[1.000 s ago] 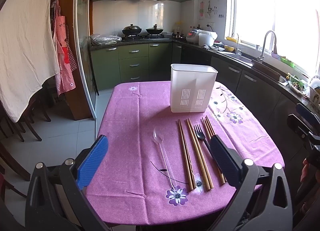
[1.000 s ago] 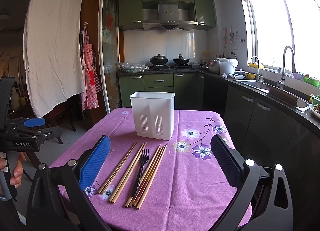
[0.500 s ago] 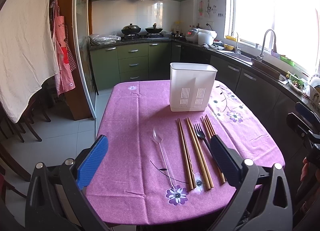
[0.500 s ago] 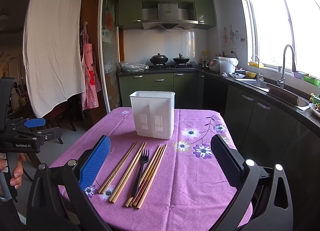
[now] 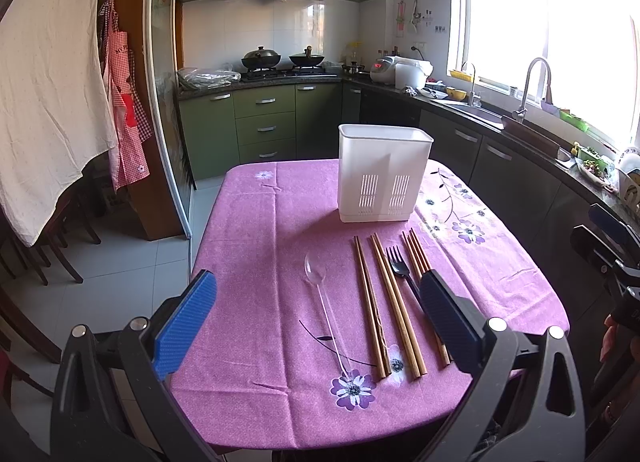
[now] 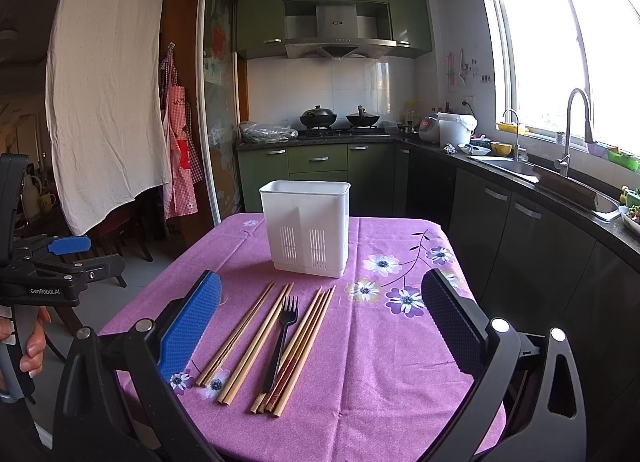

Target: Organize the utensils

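A white slotted utensil holder [image 5: 383,173] stands upright at the far middle of the purple-clothed table [image 5: 248,230]; it also shows in the right wrist view [image 6: 308,228]. In front of it lie a clear plastic spoon [image 5: 325,302], several wooden chopsticks [image 5: 394,302] and a black plastic fork [image 5: 402,272]. The right wrist view shows the chopsticks [image 6: 256,336] and the fork [image 6: 282,338], with the spoon hidden. My left gripper [image 5: 316,320] is open and empty above the near table edge. My right gripper [image 6: 320,322] is open and empty above the near edge.
Green kitchen cabinets [image 5: 276,122] with a stove stand behind the table. A counter with a sink [image 5: 500,118] runs along the right under the window. A white cloth [image 5: 44,102] and a red apron [image 5: 124,122] hang at the left. Chairs [image 5: 44,246] stand on the left.
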Available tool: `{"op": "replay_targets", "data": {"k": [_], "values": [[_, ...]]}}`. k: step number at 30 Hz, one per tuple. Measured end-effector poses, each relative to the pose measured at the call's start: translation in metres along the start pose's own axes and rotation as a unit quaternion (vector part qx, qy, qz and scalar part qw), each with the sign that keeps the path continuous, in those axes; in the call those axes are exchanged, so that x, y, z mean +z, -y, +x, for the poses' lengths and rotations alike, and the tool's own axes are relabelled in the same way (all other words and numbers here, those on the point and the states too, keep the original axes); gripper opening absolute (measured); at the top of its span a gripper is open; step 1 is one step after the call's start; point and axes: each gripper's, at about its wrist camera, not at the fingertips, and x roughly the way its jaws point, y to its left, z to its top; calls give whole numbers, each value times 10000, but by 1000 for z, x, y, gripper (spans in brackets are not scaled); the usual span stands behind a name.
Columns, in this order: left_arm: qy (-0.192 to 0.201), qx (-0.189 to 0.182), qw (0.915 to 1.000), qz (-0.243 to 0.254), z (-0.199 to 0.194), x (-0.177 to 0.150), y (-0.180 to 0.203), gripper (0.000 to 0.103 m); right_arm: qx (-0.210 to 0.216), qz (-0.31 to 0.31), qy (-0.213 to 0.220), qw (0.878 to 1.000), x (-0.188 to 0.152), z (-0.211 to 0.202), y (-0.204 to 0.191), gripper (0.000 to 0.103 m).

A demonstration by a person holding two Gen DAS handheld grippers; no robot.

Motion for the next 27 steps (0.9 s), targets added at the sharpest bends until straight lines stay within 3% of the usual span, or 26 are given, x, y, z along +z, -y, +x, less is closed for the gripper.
{"op": "replay_targets", "data": {"k": [27], "values": [[-1, 0, 10000, 16, 1, -1, 3, 97, 10, 6, -25, 10000, -5, 4, 0, 99]]}}
